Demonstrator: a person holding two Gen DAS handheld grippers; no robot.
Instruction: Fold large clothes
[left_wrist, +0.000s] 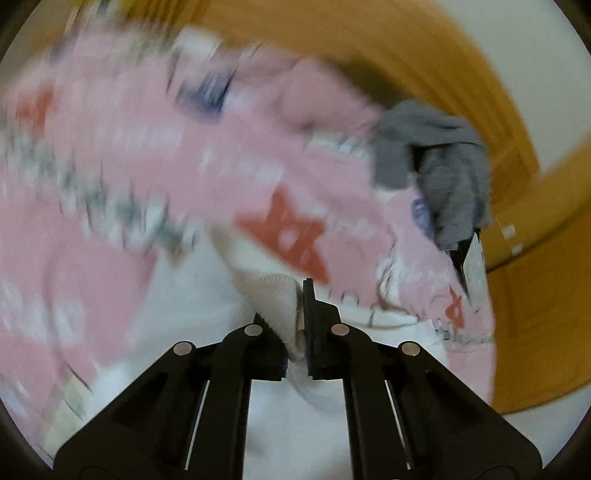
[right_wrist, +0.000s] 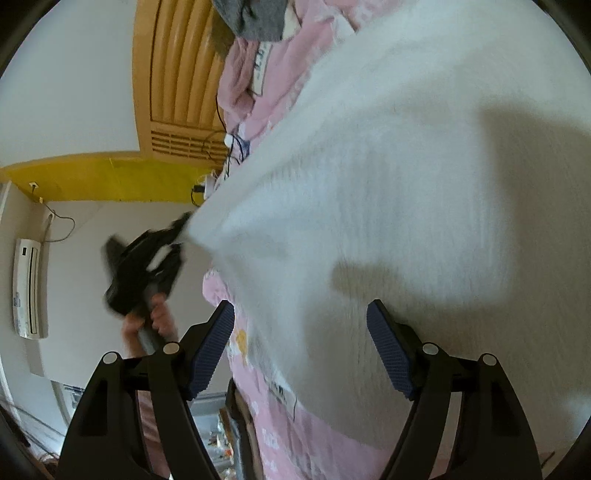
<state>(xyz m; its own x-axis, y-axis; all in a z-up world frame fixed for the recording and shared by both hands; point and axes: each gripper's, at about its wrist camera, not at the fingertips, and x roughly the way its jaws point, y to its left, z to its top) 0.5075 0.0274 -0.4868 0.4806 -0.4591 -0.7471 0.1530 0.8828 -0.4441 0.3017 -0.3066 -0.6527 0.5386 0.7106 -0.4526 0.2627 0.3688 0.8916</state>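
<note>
The jaws of the left gripper (left_wrist: 300, 314) are closed on a ribbed edge of the white garment (left_wrist: 288, 424), and they pull a corner of it up from the pink bedding (left_wrist: 155, 147). The right gripper (right_wrist: 301, 347) has its jaws wide apart over the garment, holding nothing. A grey cloth (left_wrist: 439, 162) lies on the bedding near the wooden headboard (left_wrist: 388, 40).

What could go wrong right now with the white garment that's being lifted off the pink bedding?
The left claw pinches only a small ribbed edge of the white knitted garment, so it may slip out as the cloth swings. The right claw is open and holds nothing, so the garment hangs from one corner and may bunch. A crumpled grey cloth on the pink patterned bedding lies close and may get dragged along.
</note>
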